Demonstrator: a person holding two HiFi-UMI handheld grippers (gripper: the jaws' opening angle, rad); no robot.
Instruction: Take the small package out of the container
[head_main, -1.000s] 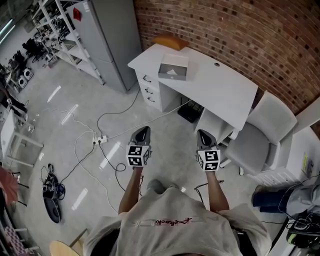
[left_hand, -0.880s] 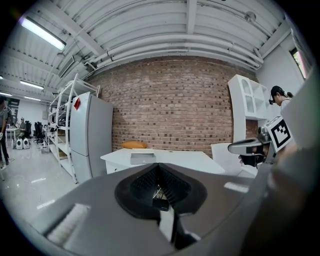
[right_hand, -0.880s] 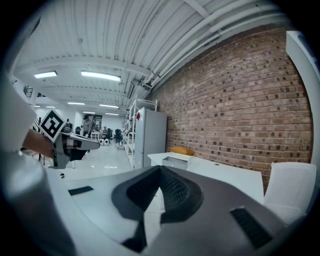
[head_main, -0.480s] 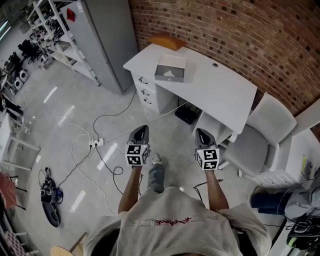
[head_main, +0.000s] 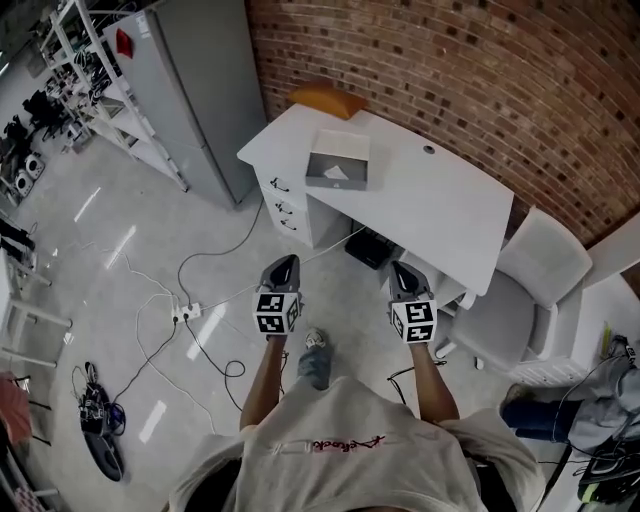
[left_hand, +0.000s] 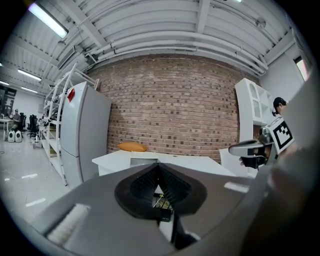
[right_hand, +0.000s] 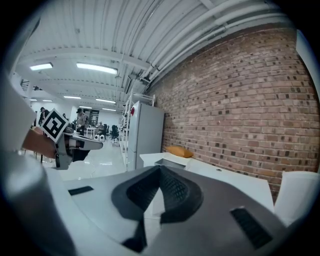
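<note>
Stepping forward has brought the worktop (head_main: 440, 200) closer; its container (head_main: 335, 182), upper middle of the head view, seems to hold the small package (head_main: 336, 172). Left gripper (head_main: 286, 264) and right gripper (head_main: 400, 272) ride ahead, jaws pressed together and empty, nothing yet being within reach

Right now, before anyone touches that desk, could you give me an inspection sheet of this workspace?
Surface: white desk against the brick wall.
Job's things: grey open container on the desk's left end; small white package lies inside it.
Clutter: orange cushion at the desk's far corner.
Grippers: left gripper and right gripper both shut, empty, held over the floor, short of the desk.
Cables: power strip on the floor, cords trailing toward the desk.
Surroundings: tall grey cabinet, white shelving, pale chair.
</note>
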